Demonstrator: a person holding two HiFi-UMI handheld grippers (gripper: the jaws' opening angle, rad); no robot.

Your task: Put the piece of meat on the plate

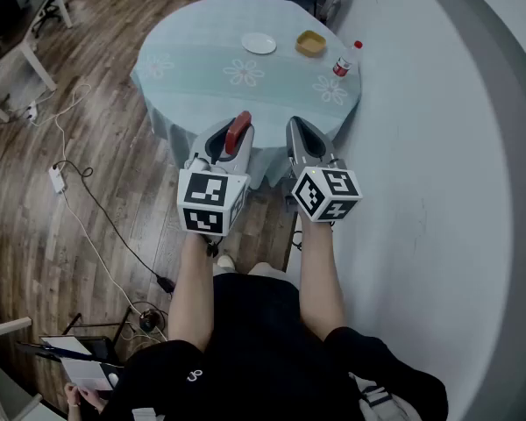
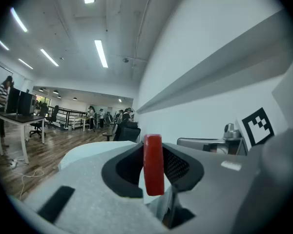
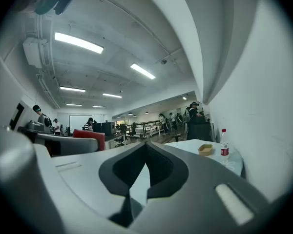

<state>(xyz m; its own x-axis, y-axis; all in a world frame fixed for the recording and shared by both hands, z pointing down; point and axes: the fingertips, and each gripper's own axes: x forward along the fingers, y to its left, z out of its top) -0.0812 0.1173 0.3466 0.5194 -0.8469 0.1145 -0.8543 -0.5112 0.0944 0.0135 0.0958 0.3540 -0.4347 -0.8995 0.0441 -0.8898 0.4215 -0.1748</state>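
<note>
Left gripper (image 1: 229, 140) clamped on the red piece of meat (image 2: 153, 164), which stands upright between the jaws, short of the round table (image 1: 193, 73). Right gripper (image 3: 145, 147) jaws together, empty. White plate (image 1: 259, 43) bare, far side of the table, beside a tan dish (image 1: 311, 43), possibly a bowl, and a bottle (image 1: 343, 62).

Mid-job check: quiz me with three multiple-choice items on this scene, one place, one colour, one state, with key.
1. Where is the plate?
A. on the table, left of the bowl.
B. on a chair.
C. by the person's feet.
2. What colour is the bottle cap?
A. blue.
B. red.
C. green.
3. How is the left gripper?
A. open, empty.
B. out of view.
C. shut on the piece of meat.
Key: A, head view shows it there; B, the cap is red; C, the meat sits clamped between its fingers.
</note>
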